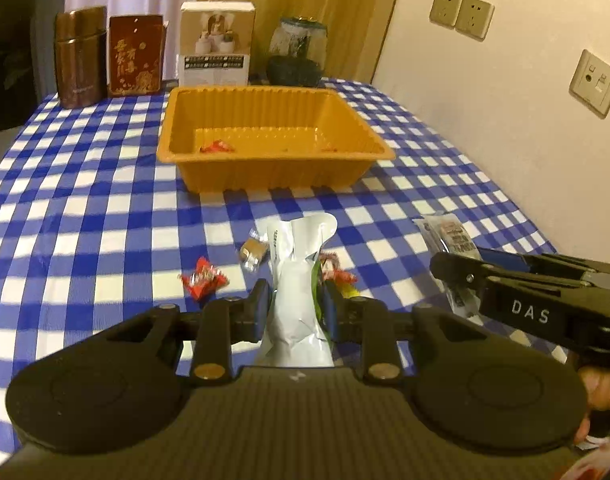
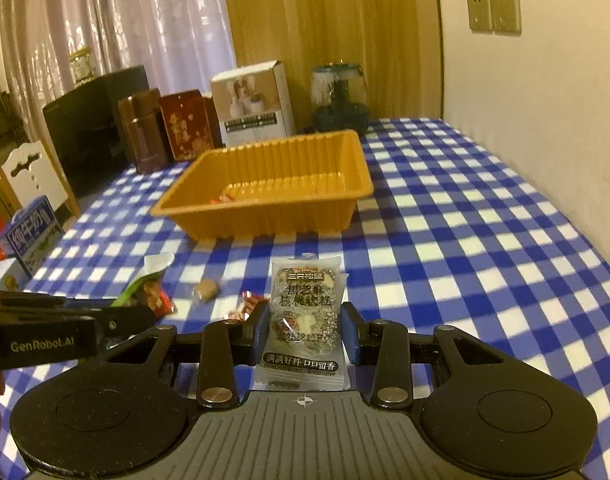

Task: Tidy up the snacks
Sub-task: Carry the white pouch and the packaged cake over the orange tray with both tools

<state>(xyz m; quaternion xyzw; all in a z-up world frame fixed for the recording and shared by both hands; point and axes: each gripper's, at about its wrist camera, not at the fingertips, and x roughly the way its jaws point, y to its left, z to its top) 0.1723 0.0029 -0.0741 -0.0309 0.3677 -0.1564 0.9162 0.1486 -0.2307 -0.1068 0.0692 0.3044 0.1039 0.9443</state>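
An orange plastic tray [image 1: 369,136] [image 2: 357,184] stands on the checked tablecloth with a red candy [image 1: 216,146] inside. My left gripper [image 1: 295,304] is shut on a white snack pouch [image 1: 299,276], squeezing its middle. My right gripper [image 2: 305,324] has its pads against both sides of a grey sesame-walnut cake packet [image 2: 305,312], also visible in the left wrist view [image 1: 449,236]. A red candy [image 1: 203,278], a brown wrapped candy [image 1: 252,254] [image 2: 206,290] and more red candies [image 1: 339,272] [image 2: 249,304] lie loose on the cloth.
At the table's back stand a brown tin [image 1: 80,56], a red box [image 1: 136,54], a white carton [image 1: 217,44] and a glass jar [image 1: 298,52]. A wall with sockets [image 1: 461,12] runs along the right. A milk carton [image 2: 29,236] sits off the left edge.
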